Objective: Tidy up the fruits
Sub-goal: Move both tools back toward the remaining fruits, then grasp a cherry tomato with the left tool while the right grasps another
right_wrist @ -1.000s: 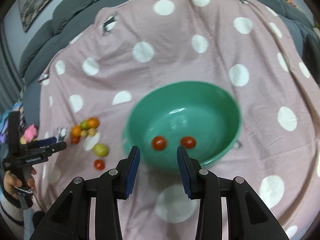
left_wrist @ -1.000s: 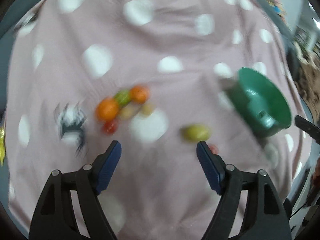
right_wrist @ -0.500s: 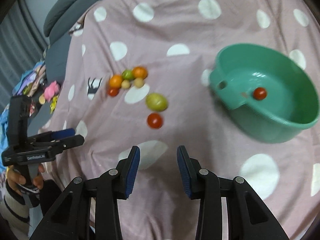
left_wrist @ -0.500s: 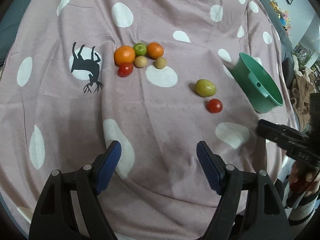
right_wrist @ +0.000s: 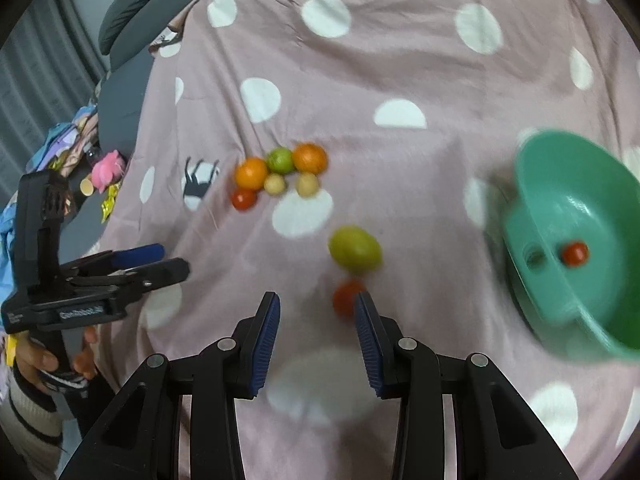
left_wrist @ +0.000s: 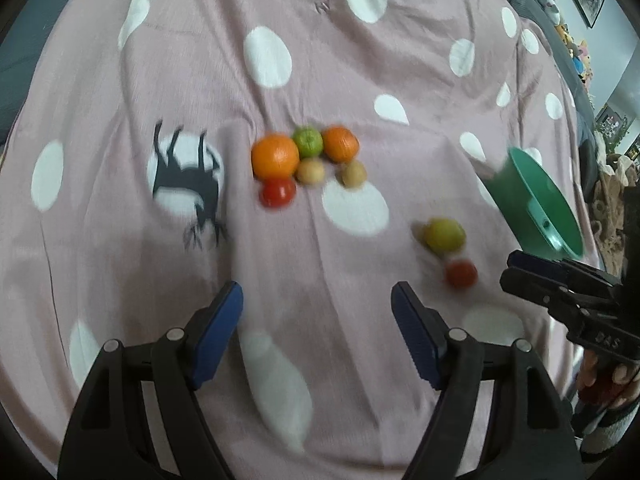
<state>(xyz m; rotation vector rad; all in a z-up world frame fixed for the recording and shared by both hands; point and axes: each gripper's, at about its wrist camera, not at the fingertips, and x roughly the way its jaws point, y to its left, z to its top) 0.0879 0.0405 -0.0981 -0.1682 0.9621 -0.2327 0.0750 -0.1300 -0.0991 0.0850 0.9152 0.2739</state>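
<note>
Over on the far left of the bed, seen from the right wrist view, the left tongs (right_wrist: 160,258) hang above the pink spotted bedspread (right_wrist: 400,60) with their jaws standing wide and nothing between them; they have just been closing a little, still empty. Next along is the tight cluster of fruit: two oranges (left_wrist: 275,155), a green lime-looking one (left_wrist: 307,142), two small tan ones (left_wrist: 310,171) and a cherry tomato (left_wrist: 277,193), all touching or nearly so. My worry there is that nipping one out of the huddle knocks its neighbours rolling, since the cover is soft and rumpled. Further right sit the yellow-green fruit (right_wrist: 354,250) and, just beside it, another red tomato (right_wrist: 346,298), which is right by the tip of one pad of the right tongs (right_wrist: 316,312). Those jaws are set fairly narrow and hold nothing. I'd say the tomato is the next pick, and it sits off to one side of the gap, so a pad could land on top and squash it or flick it away. Far right is the green bowl (right_wrist: 532,216), tilted on the bedding with one tomato (right_wrist: 574,253) inside; a careless drop could tip it and spill.
</note>
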